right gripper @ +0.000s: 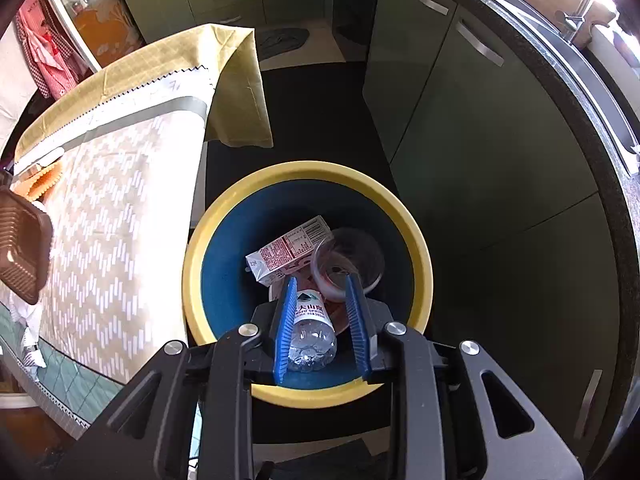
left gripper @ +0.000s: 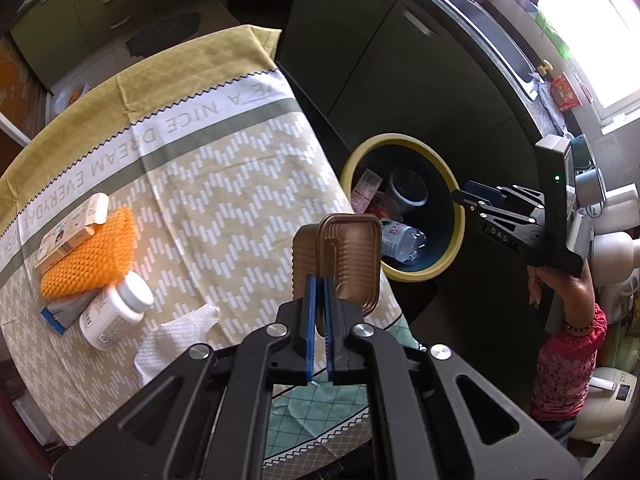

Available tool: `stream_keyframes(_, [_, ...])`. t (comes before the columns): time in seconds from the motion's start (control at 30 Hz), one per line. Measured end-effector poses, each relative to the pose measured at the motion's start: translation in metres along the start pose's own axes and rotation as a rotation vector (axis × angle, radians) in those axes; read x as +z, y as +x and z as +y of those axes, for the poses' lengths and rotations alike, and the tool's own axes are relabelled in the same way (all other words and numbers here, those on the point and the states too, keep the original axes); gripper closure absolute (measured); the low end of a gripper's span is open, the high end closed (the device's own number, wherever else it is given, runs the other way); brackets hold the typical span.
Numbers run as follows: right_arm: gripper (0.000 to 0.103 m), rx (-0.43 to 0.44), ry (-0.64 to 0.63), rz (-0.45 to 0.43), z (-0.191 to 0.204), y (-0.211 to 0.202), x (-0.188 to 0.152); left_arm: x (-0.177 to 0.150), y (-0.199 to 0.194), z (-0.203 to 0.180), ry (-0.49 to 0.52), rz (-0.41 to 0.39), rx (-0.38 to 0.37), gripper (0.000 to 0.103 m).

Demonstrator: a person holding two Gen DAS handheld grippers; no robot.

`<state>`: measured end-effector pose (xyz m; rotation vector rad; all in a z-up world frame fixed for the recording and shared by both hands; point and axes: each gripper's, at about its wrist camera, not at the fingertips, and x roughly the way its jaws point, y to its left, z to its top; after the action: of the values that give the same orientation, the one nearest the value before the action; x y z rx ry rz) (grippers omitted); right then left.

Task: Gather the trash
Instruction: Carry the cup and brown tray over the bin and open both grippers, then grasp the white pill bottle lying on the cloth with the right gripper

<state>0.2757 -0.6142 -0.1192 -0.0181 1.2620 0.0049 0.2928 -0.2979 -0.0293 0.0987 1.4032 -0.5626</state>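
Observation:
My left gripper (left gripper: 319, 284) is shut on the rim of a brown ribbed plastic tray (left gripper: 347, 256), held upright above the table's right edge; the tray also shows at the left of the right wrist view (right gripper: 22, 258). My right gripper (right gripper: 322, 286) is open and empty, right above the yellow-rimmed blue bin (right gripper: 200, 264), and shows from the side in the left wrist view (left gripper: 466, 196). In the bin (left gripper: 452, 236) lie a clear water bottle (right gripper: 310, 328), a pink carton (right gripper: 290, 250) and a clear cup (right gripper: 350, 262).
On the table (left gripper: 224, 184) lie a white pill bottle (left gripper: 114, 314), a crumpled white tissue (left gripper: 176, 338), an orange foam net (left gripper: 90, 258), a small cardboard box (left gripper: 72, 230) and a grey packet (left gripper: 66, 312). Dark green cabinets (right gripper: 480, 128) stand behind the bin.

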Motion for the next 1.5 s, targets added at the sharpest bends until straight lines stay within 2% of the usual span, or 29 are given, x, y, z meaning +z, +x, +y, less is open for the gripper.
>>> stream_keyframes(0.3, [0.075,0.023,0.005,-0.027,-0.005,-0.033,-0.051,0.028,0.058,-0.072,0.090,0.066,-0.036,0.099])
stream_keyframes(0.47, [0.075,0.022,-0.004,-0.026,-0.007,-0.043,-0.072,0.050,0.103,-0.101,0.102,0.103,-0.021,0.099])
stream_keyframes(0.5, [0.075,0.023,-0.005,-0.028,-0.007,-0.046,-0.075,0.055,0.111,-0.103,0.096,0.106,-0.008,0.097])
stream_keyframes(0.57, [0.070,0.023,0.000,-0.036,-0.010,-0.050,-0.078,0.060,0.122,-0.108,0.094,0.112,0.007,0.084])
stream_keyframes(0.73, [0.068,0.012,0.011,-0.045,-0.015,-0.058,-0.086,0.064,0.116,-0.103,0.084,0.101,0.004,0.083])
stream_keyframes(0.87, [0.068,0.029,-0.002,-0.048,-0.011,-0.060,-0.089,0.046,0.068,-0.080,0.088,0.050,-0.009,0.082])
stream_keyframes(1.03, [0.068,0.086,-0.089,-0.048,0.020,-0.060,-0.089,-0.003,-0.008,-0.018,0.047,-0.029,0.000,0.078])
stream_keyframes(1.23, [0.068,0.198,-0.272,-0.054,0.102,-0.067,-0.067,-0.072,-0.080,0.071,-0.061,-0.139,0.074,0.071])
stream_keyframes(1.4, [0.067,0.311,-0.386,-0.017,0.196,-0.065,-0.032,-0.125,-0.099,0.140,-0.172,-0.140,0.086,0.071])
stream_keyframes(1.47, [0.054,0.360,-0.392,0.008,0.233,-0.062,-0.017,-0.143,-0.103,0.162,-0.207,-0.143,0.083,0.071])
stream_keyframes(1.5, [0.041,0.378,-0.396,0.017,0.252,-0.060,-0.010,-0.151,-0.104,0.171,-0.221,-0.143,0.080,0.071])
